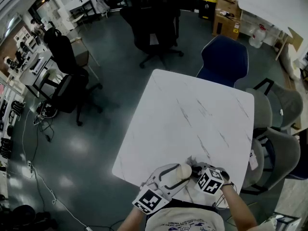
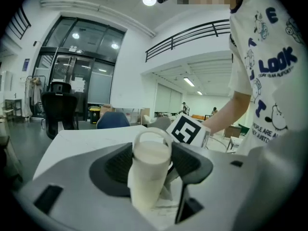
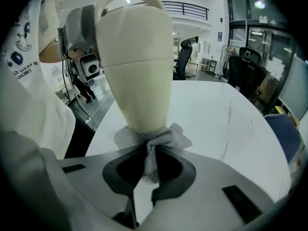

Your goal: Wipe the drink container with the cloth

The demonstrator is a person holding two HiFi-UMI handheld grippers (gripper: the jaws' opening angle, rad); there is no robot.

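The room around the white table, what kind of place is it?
Probably an office or workshop hall, not a home: it has rolling office chairs, stacked cardboard boxes, and a railed balcony high up under ceiling lights.

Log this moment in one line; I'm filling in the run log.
left gripper: shut on bottle | right gripper: shut on cloth | cloth: touching bottle's end | place: over table near edge

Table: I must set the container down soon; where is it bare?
Nearly all the white table is bare, from the blue chair at its far edge to the grey chairs on its right. Only the near edge is crowded: the left gripper holds the drink container, the right gripper holds the cloth against it.
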